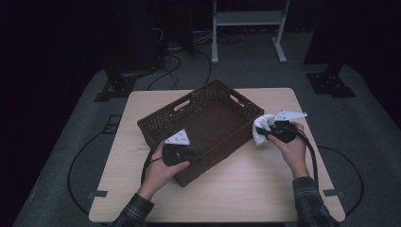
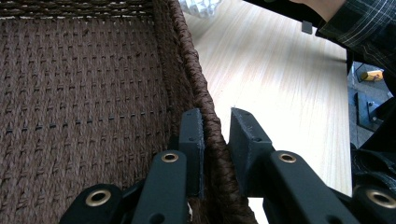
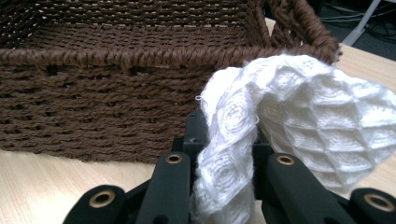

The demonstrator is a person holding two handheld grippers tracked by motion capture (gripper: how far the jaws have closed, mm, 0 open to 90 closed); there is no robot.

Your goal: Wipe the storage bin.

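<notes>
Both fingers closed: left on basket rim (image 2: pixel 212 135), right on white cloth (image 3: pixel 280 121).

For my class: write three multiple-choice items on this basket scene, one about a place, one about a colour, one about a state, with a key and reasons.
1. Where is the white cloth?
A. inside the basket
B. beside the basket's outer wall
C. on the floor

2. What colour is the woven basket?
A. dark brown
B. red
C. yellow

3. What is the left gripper doing?
A. hanging open above the table
B. holding the cloth
C. clamping the basket's rim

Key: 1 B, the right gripper holds the cloth outside the wall. 2 A, every view shows brown weave. 3 C, its jaws straddle the rim, one inside, one outside.
</notes>
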